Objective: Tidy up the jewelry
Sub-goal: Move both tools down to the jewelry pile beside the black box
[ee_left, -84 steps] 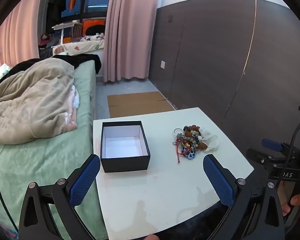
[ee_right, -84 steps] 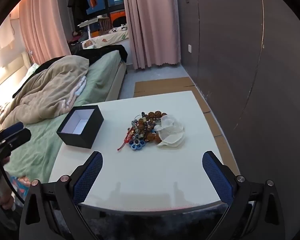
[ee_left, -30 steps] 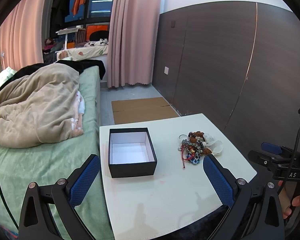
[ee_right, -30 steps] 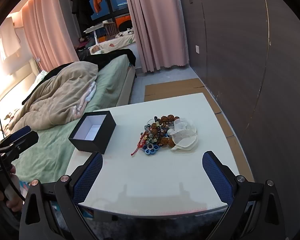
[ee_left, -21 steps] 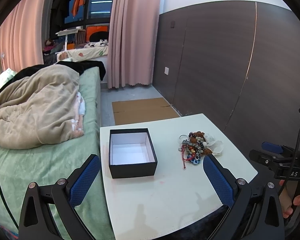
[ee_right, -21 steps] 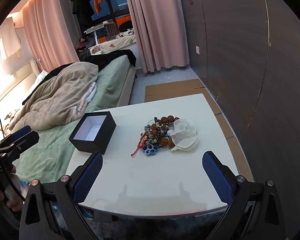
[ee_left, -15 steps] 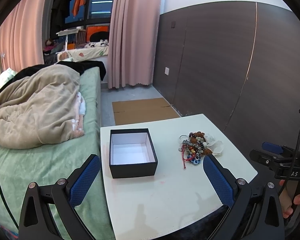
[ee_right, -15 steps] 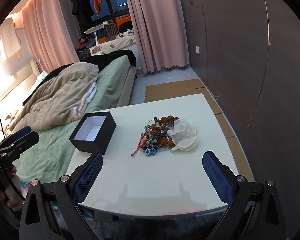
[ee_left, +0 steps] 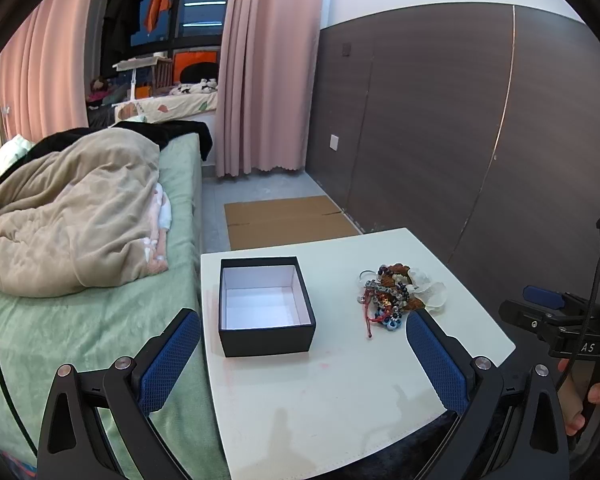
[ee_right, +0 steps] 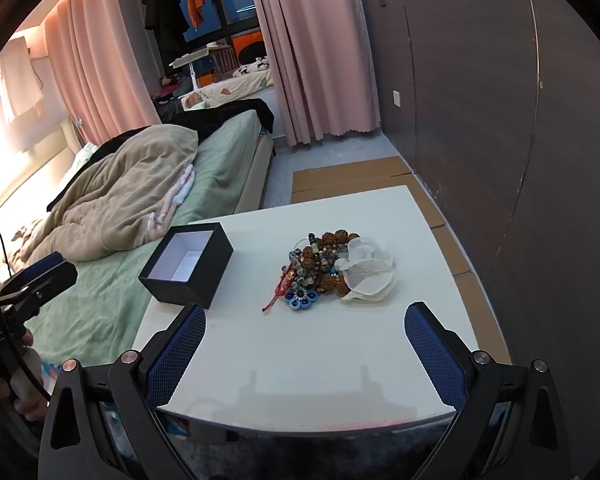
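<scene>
A pile of jewelry [ee_left: 390,294] lies on the white table [ee_left: 324,392]: beaded bracelets, a red cord, a blue flower piece and white shell-like pieces. It also shows in the right wrist view [ee_right: 328,266]. An open, empty black box [ee_left: 265,305] with a white inside stands left of the pile, and shows in the right wrist view [ee_right: 188,264]. My left gripper [ee_left: 302,340] is open and empty, near the table's front edge. My right gripper [ee_right: 304,334] is open and empty, short of the pile.
A bed [ee_left: 80,320] with a green sheet and a beige blanket touches the table's left side. A dark panelled wall [ee_left: 460,140] runs along the right. Flat cardboard [ee_left: 288,220] lies on the floor beyond the table.
Both views have drawn back and risen a little since 2.8 s ago. In the last second almost nothing has moved. Both grippers stay open.
</scene>
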Demonstrator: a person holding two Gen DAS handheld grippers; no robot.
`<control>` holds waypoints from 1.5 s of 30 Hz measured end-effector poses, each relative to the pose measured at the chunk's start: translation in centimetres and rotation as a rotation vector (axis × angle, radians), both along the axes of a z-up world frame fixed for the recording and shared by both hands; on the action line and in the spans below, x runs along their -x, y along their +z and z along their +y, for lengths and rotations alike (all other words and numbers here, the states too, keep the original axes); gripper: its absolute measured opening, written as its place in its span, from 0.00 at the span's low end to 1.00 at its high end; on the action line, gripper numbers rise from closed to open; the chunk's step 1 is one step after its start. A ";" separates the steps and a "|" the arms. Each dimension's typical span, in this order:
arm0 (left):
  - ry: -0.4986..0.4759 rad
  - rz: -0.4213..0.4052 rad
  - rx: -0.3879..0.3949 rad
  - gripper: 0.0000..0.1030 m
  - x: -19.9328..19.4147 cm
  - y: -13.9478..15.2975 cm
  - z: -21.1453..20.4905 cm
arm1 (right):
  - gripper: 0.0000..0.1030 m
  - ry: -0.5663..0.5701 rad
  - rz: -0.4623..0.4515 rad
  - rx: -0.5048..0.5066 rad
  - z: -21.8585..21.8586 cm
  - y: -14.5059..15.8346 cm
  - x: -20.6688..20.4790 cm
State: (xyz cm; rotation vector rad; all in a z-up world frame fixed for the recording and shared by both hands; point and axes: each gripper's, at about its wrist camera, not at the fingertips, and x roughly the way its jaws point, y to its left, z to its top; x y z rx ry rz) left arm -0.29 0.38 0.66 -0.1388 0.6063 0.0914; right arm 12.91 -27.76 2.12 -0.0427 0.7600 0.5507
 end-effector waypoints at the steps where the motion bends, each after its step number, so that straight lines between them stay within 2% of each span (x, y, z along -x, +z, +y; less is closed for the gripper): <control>1: 0.000 0.001 0.002 1.00 0.0 0.0 0.0 | 0.98 -0.002 0.007 0.001 0.0 0.0 -0.1; 12: -0.020 0.008 0.028 0.99 -2.8 -0.4 -1.0 | 0.96 -0.045 0.041 -0.025 -2.2 -1.2 -3.0; 16: -0.035 0.010 0.038 0.99 -4.3 -0.6 -1.7 | 0.86 -0.045 0.070 -0.039 -3.0 -1.8 -4.2; 18: -0.057 0.016 0.058 0.96 -5.6 -0.7 -2.3 | 0.83 -0.048 0.082 -0.044 -3.2 -2.2 -4.7; 22: -0.096 0.024 0.061 0.88 -7.5 -1.0 -3.6 | 0.70 -0.051 0.123 -0.066 -4.1 -2.9 -6.4; 27: -0.158 0.063 0.063 0.76 -10.6 -2.3 -5.6 | 0.65 -0.070 0.149 -0.091 -5.0 -3.5 -8.4; 29: -0.182 0.092 0.074 0.68 -11.8 -2.9 -6.2 | 0.63 -0.074 0.165 -0.102 -5.4 -3.7 -9.1; 33: -0.212 0.124 0.070 0.65 -13.2 -3.5 -7.5 | 0.63 -0.087 0.200 -0.120 -6.1 -4.4 -10.3; 35: -0.218 0.154 0.055 0.54 -13.9 -4.0 -8.0 | 0.63 -0.091 0.213 -0.128 -6.3 -4.7 -10.8; 37: -0.231 0.183 0.063 0.47 -14.6 -4.6 -8.3 | 0.63 -0.101 0.220 -0.131 -6.5 -5.0 -11.3; 45: -0.243 0.267 0.046 0.43 -17.5 -6.1 -10.1 | 0.55 -0.138 0.287 -0.152 -7.4 -6.4 -13.2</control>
